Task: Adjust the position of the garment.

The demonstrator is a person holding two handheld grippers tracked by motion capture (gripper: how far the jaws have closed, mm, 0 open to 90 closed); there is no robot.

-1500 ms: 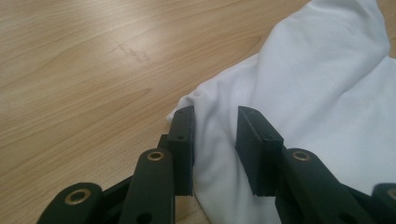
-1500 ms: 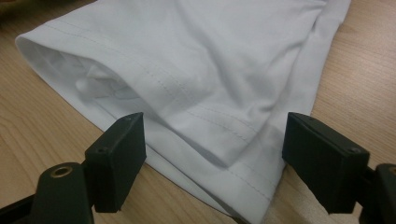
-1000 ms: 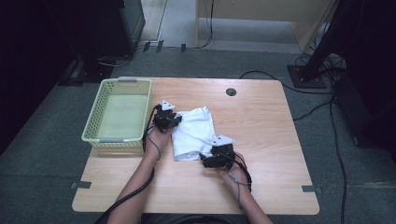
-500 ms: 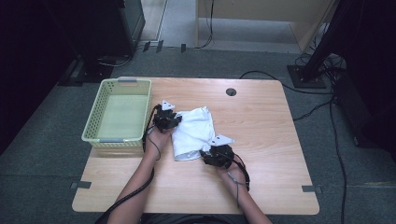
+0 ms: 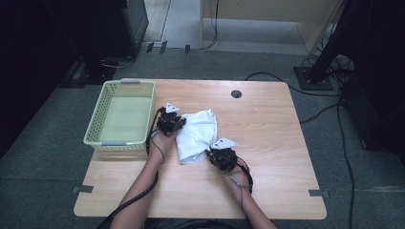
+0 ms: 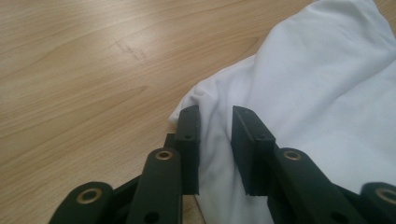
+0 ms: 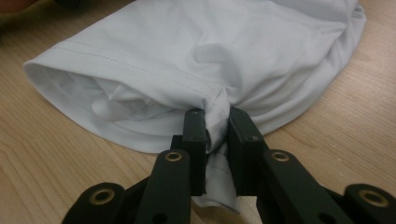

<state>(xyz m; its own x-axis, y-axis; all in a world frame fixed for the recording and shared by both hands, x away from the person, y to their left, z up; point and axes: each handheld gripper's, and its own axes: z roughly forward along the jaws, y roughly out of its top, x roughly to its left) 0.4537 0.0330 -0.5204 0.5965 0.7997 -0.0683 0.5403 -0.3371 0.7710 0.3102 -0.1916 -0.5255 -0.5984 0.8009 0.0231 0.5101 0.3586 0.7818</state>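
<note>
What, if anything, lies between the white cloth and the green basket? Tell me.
Nothing visible blocks it. The white cloth lies on the table just right of the green basket. Between them sits the left gripper, itself closed on the cloth's edge. The right gripper, whose jaws have just been closing, pinches a bunched fold.

In the left gripper view, the white cloth (image 6: 303, 93) was cut off by the right and top edges, and the fabric lying between the jaws hid whether the pads pressed on it. In the right gripper view, the jaws covered the bunched hem they pinched. In the high view, the left gripper (image 5: 177, 125) concealed the cloth's edge nearest the basket (image 5: 95, 125); the person's forearms ran off the bottom edge.
</note>
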